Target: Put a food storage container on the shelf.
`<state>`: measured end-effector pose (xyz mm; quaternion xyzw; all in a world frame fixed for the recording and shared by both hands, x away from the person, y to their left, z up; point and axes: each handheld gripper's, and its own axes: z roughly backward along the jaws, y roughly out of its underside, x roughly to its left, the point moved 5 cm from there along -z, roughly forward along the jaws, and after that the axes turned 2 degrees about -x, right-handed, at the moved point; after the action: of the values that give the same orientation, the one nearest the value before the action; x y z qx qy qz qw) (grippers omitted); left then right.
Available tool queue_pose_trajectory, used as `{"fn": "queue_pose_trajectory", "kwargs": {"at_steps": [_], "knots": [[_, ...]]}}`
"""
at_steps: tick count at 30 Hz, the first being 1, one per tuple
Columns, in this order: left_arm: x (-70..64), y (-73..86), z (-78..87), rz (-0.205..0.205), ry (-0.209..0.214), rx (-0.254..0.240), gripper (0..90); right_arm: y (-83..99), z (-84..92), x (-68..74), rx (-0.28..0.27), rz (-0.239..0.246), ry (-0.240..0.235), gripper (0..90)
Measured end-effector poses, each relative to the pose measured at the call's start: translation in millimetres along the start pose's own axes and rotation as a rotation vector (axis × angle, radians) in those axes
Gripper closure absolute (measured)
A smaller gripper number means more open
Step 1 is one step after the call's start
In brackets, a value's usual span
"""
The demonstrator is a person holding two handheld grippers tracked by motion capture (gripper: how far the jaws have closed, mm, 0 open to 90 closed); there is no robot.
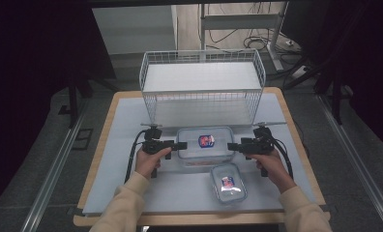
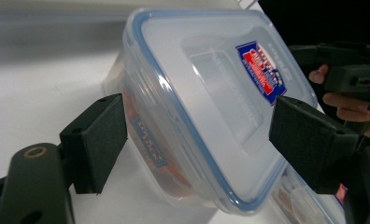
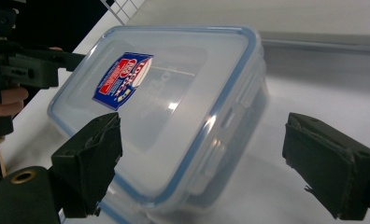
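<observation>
High view shows wire basket [image 1: 202, 87] behind the large container [image 1: 205, 143]

The large container [image 1: 205, 144] looks like clear, glossy plastic, its lid [image 2: 211, 93] smooth and catching highlights, edged with a blue seal and carrying a shiny printed label [image 3: 122, 79]; the small container [image 1: 228, 182] has the same clear, glossy plastic look; the left gripper [image 1: 182, 145] and right gripper [image 1: 231, 146] are matt black plastic, their pads [image 2: 101, 140] finely rough like foam or rubber; the basket [image 1: 202, 87] is white-coated wire; the table [image 1: 107, 145] carries a smooth, matt pale sheet over a wooden edge [image 1: 95, 164]; the sleeve [image 1: 124, 203] is soft cream cloth.
</observation>
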<state>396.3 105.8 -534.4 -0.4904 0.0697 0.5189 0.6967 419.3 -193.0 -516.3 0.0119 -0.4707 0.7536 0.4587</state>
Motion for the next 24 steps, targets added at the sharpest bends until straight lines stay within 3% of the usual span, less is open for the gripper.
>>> {"fn": "queue_pose_trajectory", "kwargs": {"at_steps": [7,12,13,16,19,21,24], "knots": [[3.8,5.2,-6.1,0.023,0.018,0.022,19.2,1.2,-22.6,-4.4,0.048,-0.047,-0.032,11.1],[4.1,6.5,-9.4,0.036,0.045,0.036,21.6,2.1,-25.3,-4.9,0.066,-0.085,-0.068,12.6],[3.4,7.1,-10.5,0.041,0.066,0.043,22.8,2.8,-25.8,-4.2,0.074,-0.091,-0.082,13.8],[3.0,7.3,-11.0,0.043,0.073,0.044,24.6,3.9,-27.0,-1.8,0.085,-0.1,-0.106,15.3],[3.6,7.2,-10.4,0.055,0.075,0.041,25.9,4.0,-26.0,-2.1,0.084,-0.114,-0.1,18.3],[4.1,7.2,-9.6,0.071,0.078,0.034,28.9,4.0,-23.0,-5.2,0.079,-0.168,-0.114,24.1],[4.3,7.2,-6.5,0.073,0.085,0.028,31.3,3.8,-20.6,-6.6,0.075,-0.18,-0.124,27.5]]}}
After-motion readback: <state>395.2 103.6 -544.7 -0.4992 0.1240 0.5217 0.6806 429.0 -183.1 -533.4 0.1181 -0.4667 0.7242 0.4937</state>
